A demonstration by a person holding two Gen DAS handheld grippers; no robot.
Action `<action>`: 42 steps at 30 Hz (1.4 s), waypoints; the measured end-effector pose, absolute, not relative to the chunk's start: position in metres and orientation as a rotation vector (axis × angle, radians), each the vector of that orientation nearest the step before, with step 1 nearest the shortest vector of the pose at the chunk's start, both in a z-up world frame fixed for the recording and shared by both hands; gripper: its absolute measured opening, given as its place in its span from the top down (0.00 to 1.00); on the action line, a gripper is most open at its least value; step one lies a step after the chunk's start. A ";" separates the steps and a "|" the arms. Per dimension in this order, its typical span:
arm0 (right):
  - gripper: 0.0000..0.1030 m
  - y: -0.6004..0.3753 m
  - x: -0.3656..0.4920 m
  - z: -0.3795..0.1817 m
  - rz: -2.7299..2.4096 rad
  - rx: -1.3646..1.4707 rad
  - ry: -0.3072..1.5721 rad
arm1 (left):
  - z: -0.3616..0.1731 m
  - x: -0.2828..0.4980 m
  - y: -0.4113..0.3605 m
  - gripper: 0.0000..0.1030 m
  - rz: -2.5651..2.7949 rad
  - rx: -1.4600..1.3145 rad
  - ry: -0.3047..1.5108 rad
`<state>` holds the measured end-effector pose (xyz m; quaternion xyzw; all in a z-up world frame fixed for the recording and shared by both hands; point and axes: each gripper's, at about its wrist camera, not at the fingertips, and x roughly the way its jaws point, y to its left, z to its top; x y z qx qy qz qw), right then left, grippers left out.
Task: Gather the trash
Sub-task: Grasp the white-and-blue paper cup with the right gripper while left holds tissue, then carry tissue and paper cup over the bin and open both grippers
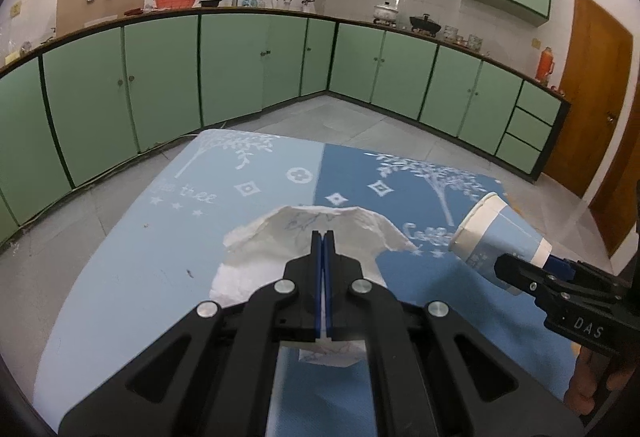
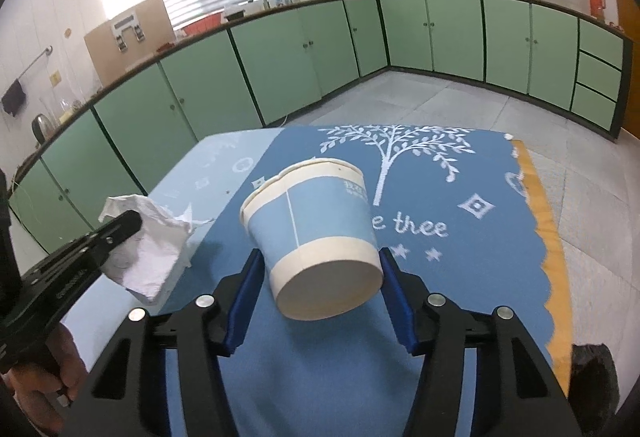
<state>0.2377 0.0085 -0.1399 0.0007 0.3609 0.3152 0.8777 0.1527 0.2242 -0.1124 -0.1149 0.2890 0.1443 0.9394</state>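
The left gripper has its two blue pads pressed flat together, and the crumpled white paper is pinched between them. The paper sticks out past the tips and also hangs below, so it looks lifted off the blue tablecloth. It is held this way because it is trash and has to be carried off the table. The paper has no clear long side; it is just a floppy, wrinkled lump.

To the right of it, the right gripper holds the blue and white paper cup. Its fingers are apart, one on each side of the cup near the bottom, and they seem to squeeze it there, though the spot where the pads touch is hard to see. The cup floats above the cloth, so the grip must be carrying it.

The cup is tipped over, not standing. Its flat round bottom faces near, toward the gripper's camera, and its open mouth points far and a little up, toward the green cupboards. Its long line runs from near to far, along the fingers. If anything is left inside, it would probably stay in.

A dark bag-like thing sits at the near right, past the cloth's orange edge. It may be the trash bag.
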 end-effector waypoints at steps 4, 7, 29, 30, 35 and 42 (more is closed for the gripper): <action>0.45 -0.015 0.220 -0.128 0.647 0.023 0.723 | -0.103 0.147 0.199 1.00 0.244 -0.224 0.579; 0.45 -0.037 0.207 -0.119 0.623 0.036 0.702 | -0.095 0.142 0.177 1.00 0.191 -0.220 0.565; 0.45 -0.278 0.129 -0.107 0.175 0.145 0.650 | -0.076 0.159 -0.059 1.00 -0.330 -0.114 0.544; 0.45 -0.288 0.126 -0.110 0.149 0.152 0.656 | -0.079 0.160 -0.067 1.00 -0.347 -0.107 0.550; 0.45 -0.326 0.120 -0.129 0.049 0.180 0.689 | -0.099 0.171 -0.108 1.00 -0.412 -0.075 0.600; 0.45 -0.358 0.111 -0.156 -0.028 0.212 0.733 | -0.135 0.184 -0.140 1.00 -0.454 -0.030 0.679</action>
